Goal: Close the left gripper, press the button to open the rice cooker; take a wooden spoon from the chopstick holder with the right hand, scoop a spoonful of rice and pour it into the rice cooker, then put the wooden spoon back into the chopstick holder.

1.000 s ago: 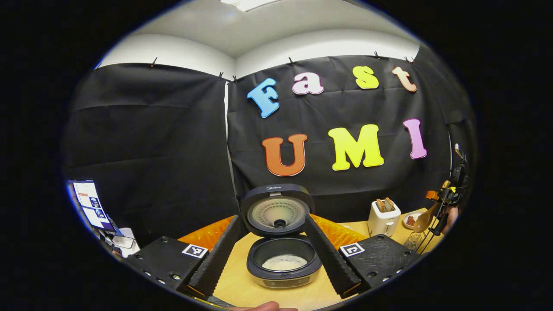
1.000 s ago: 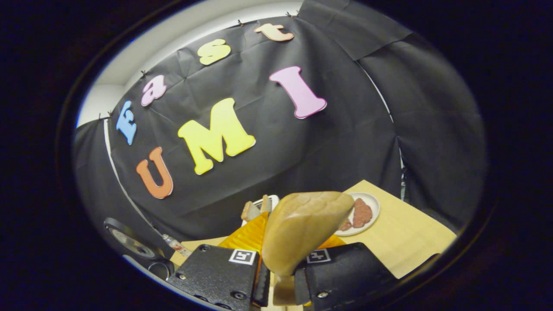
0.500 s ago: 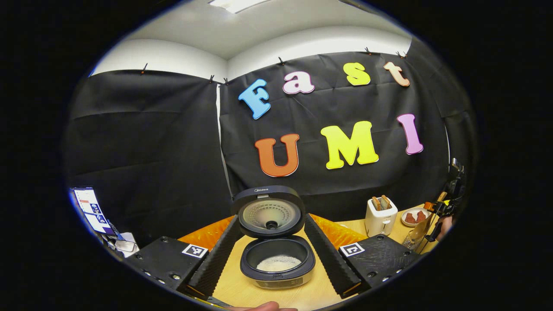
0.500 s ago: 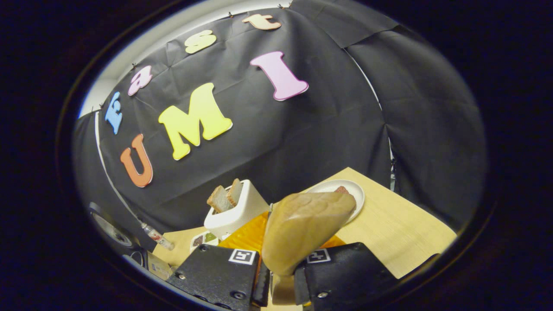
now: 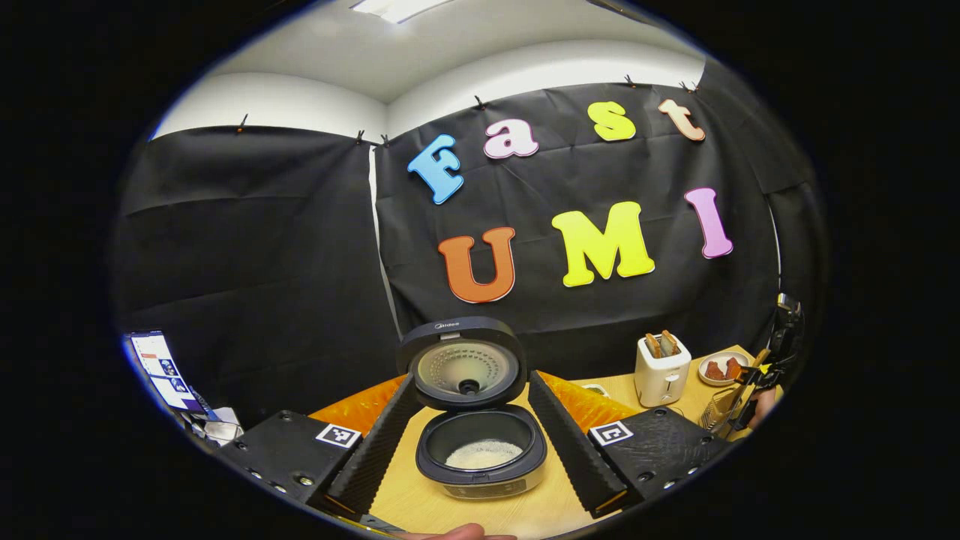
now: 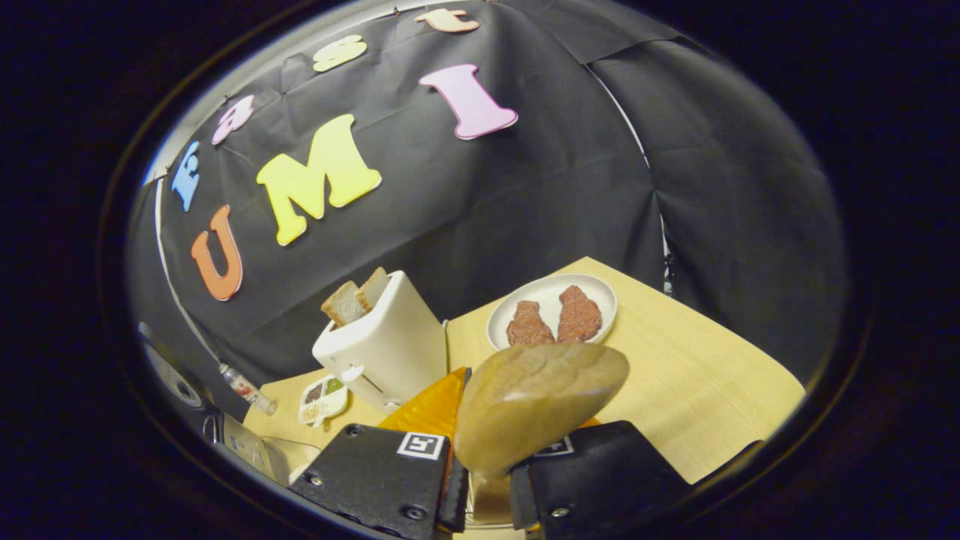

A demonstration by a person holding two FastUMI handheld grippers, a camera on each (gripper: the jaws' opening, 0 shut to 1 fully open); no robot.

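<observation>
Readable marks: few.
Small brand word on rice cooker lid (image 5: 459, 325), too tiny to read; square coded tags (image 5: 337, 435) on gripper bodies, no legible text.

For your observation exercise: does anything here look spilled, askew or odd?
Nothing stands out. The rice cooker stands open with rice inside, none spilled on the table. The right gripper grips the wooden spoon.

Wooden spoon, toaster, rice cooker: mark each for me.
wooden spoon (image 6: 536, 401), right gripper view, back of its bowl.
toaster (image 6: 394, 346), right gripper view, white side wall.
rice cooker (image 5: 480, 472), left gripper view, front rim of the open pot.
</observation>
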